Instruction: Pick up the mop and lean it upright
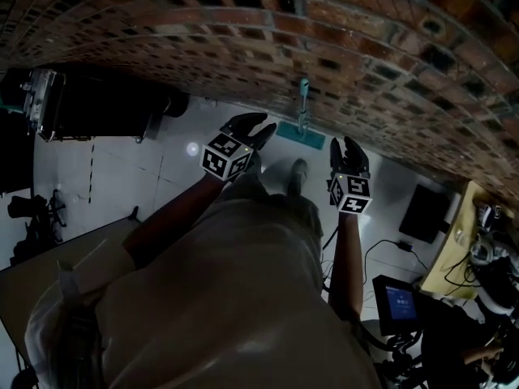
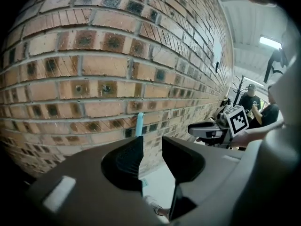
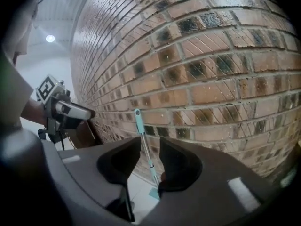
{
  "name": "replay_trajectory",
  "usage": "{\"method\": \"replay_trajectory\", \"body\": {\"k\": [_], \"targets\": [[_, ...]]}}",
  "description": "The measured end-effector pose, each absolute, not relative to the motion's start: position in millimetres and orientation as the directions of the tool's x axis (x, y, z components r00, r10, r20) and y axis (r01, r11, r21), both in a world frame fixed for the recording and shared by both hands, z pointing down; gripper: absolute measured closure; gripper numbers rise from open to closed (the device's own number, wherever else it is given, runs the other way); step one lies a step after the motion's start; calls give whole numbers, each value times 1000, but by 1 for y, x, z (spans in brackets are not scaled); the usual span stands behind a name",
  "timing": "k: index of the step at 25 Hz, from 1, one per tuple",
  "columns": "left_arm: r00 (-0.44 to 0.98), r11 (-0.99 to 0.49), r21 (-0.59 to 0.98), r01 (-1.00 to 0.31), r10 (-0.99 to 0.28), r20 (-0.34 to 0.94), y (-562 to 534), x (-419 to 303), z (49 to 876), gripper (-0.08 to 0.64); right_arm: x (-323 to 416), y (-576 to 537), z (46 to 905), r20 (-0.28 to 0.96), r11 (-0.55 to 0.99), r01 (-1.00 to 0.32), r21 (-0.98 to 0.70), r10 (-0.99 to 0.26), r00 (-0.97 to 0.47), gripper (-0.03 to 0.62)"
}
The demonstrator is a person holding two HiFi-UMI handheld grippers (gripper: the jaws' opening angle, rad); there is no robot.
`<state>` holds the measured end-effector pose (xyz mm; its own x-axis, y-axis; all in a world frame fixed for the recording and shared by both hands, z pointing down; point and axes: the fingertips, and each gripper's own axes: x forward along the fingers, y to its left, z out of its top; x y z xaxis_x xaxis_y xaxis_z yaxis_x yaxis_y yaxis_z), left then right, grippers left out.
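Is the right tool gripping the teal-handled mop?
No, the right tool has open jaws, and the teal-handled mop leans on the red brick wall beyond them.

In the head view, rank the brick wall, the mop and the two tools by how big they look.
1. Brick wall: fills the top.
2. Left tool and right tool: look about alike, so unranked; both sit near the camera.
3. Mop: looks smallest, but it leans on the wall, farther off.
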<state>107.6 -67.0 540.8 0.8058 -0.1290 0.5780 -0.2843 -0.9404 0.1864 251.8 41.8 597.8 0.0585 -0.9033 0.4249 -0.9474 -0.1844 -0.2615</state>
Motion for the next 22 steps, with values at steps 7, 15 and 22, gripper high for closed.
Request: {"method": "replay_trajectory", "body": {"k": [7,15,22], "targets": [[811,-936,209,-283,-117,573,-67,88,549,416,261,27,578,426,-205,-957,-206,-899,101,471],[858,-926,284,-248,-74,508,-73,42,541,419,211,22,564,495,-208,-973,-103,-859,131,471],[877,-932,297,-205,-40,479,-67,-24,534,436,133,17,541,522,-136,-991,10,-844,122,471]]}}
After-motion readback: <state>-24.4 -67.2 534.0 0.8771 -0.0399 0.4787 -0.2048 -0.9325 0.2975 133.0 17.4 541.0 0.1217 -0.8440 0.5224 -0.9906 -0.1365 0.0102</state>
